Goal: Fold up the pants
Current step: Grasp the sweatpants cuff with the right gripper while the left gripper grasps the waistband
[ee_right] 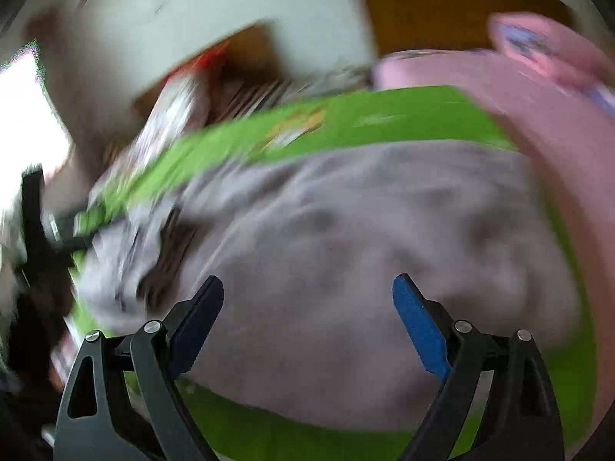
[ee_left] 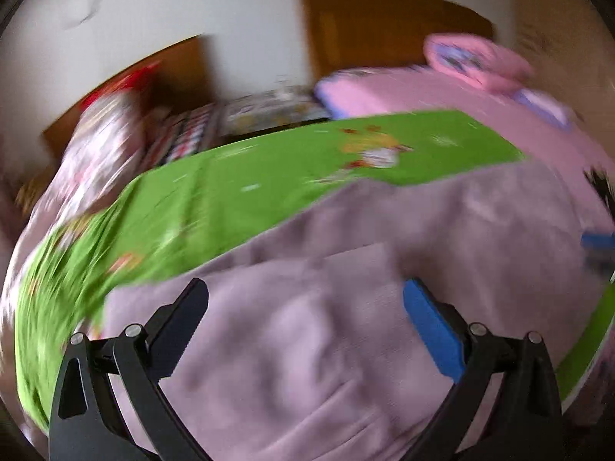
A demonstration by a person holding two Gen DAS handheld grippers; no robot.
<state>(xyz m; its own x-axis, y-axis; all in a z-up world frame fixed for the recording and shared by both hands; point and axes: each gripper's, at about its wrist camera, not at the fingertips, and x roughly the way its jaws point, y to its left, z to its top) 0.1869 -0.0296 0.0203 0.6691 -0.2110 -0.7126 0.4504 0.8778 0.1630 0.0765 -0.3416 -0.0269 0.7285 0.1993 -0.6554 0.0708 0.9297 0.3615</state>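
Observation:
Both views are motion-blurred. The pale mauve fleece pants (ee_left: 346,269) lie spread on a green printed mat (ee_left: 269,176) on the bed. My left gripper (ee_left: 305,288) is open and empty, hovering over the pants, with a folded layer edge just ahead of it. The right gripper's blue pad shows at the far right of the left wrist view (ee_left: 599,242). In the right wrist view the pants (ee_right: 365,249) fill the middle over the green mat (ee_right: 384,119). My right gripper (ee_right: 307,286) is open and empty above them. The left gripper's black frame (ee_right: 36,226) shows at the left edge.
A pink bedsheet (ee_left: 442,96) lies under the mat, with a pink pillow (ee_left: 472,57) at the back right. Patterned bedding and a red-trimmed item (ee_left: 115,115) pile up at the back left. A wooden headboard (ee_left: 384,23) and white wall stand behind.

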